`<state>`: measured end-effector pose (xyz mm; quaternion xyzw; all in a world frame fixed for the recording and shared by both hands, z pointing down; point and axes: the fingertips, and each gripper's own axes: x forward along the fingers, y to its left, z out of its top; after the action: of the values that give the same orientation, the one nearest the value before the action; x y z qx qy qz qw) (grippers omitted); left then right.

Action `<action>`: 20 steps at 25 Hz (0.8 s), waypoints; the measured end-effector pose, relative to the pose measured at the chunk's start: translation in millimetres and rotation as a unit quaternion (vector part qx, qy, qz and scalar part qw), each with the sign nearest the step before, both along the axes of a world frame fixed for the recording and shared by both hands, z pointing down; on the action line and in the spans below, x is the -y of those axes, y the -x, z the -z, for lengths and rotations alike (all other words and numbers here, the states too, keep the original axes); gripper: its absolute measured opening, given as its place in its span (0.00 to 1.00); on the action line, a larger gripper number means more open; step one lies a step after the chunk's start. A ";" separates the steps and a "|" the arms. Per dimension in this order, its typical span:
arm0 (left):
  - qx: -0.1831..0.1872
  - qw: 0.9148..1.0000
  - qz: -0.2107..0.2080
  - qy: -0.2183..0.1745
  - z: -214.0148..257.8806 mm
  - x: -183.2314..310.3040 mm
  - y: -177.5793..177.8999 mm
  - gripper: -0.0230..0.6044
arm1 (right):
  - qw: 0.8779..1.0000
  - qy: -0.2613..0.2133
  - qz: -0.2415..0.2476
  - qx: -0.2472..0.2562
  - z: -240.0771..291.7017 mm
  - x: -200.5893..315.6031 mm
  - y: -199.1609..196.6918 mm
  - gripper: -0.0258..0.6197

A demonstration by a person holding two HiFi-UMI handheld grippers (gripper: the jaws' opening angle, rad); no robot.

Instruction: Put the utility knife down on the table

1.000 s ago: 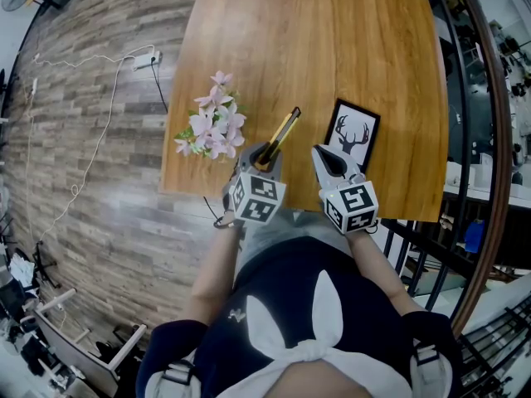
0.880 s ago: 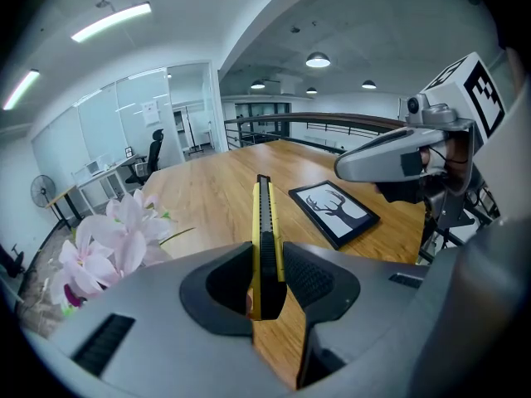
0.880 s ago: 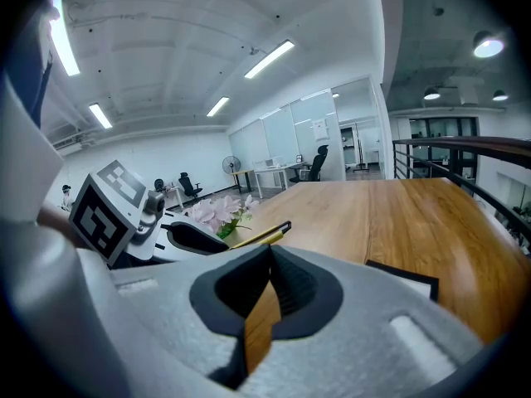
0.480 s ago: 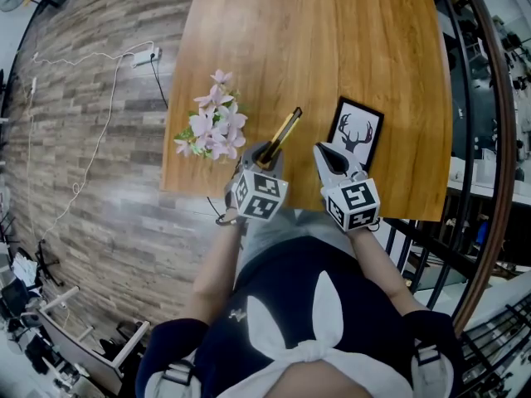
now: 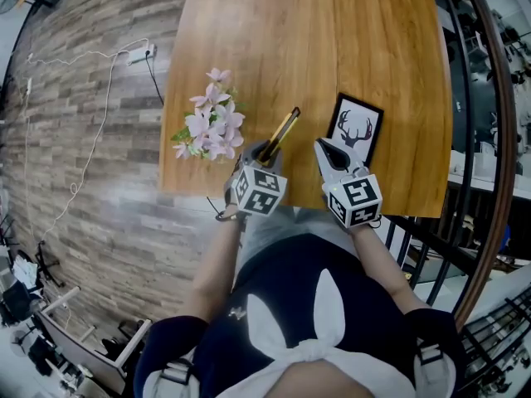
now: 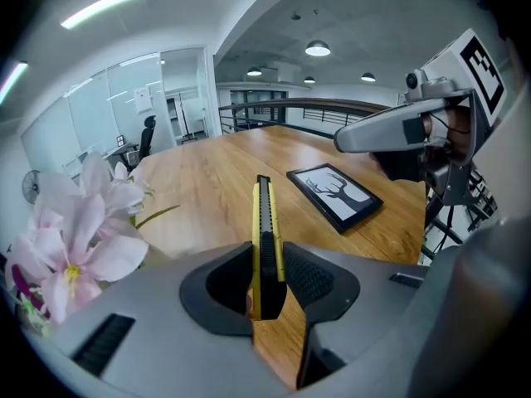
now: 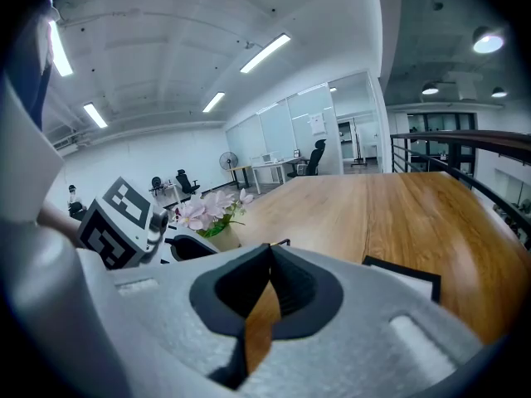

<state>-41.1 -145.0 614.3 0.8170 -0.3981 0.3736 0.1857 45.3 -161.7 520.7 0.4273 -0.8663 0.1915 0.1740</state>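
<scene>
Edgewise, slim yellow-black utility knife [image 6: 263, 210] between ribbed pads [image 6: 312, 277] of left claw [image 6: 267, 265]

Bright, even light comes from ceiling strips [image 7: 267, 51]; a soft sheen lies on the table [image 5: 332, 40]. Fisheye bends all edges, corners darken; nearest flowers [image 6: 75, 239] blur.

Hidden and cropped
Rear of utility knife [image 5: 284, 128] buried in left gripper [image 5: 266, 152]; table [image 5: 332, 40] cropped at twelve o'clock.
</scene>
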 end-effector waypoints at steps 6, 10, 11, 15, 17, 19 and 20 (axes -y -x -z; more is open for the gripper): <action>0.006 1.000 -0.006 0.008 -12.1 1.9 -1.1 0.24 | 1.000 0.010 -0.001 -0.001 -4.4 2.7 -0.9 0.04; 0.007 1.000 -0.010 0.016 -20.7 2.1 -2.8 0.24 | 1.000 0.013 -0.005 -0.002 -6.5 7.4 -2.6 0.04; 0.007 1.000 -0.011 0.018 -23.6 2.0 -2.9 0.24 | 1.000 0.013 -0.006 -0.002 -7.4 8.8 -3.2 0.04; 0.010 0.999 -0.011 0.028 -34.5 2.1 -1.4 0.24 | 1.000 0.014 -0.012 -0.002 -9.4 13.8 -6.2 0.04; 0.012 0.999 -0.010 0.032 -37.9 2.5 0.0 0.24 | 1.000 0.015 -0.014 -0.002 -9.6 15.2 -7.0 0.04; 0.016 0.999 -0.011 0.035 -41.5 2.7 1.3 0.24 | 1.000 0.016 -0.015 -0.003 -10.5 16.0 -7.2 0.04; 0.019 0.999 -0.012 0.036 -43.7 2.6 1.8 0.24 | 1.000 0.016 -0.015 -0.003 -11.2 16.2 -7.4 0.04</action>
<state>-42.8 -147.6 658.0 0.8074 -0.3780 0.4051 0.2028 52.7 -177.9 531.8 0.4383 -0.8558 0.2072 0.1805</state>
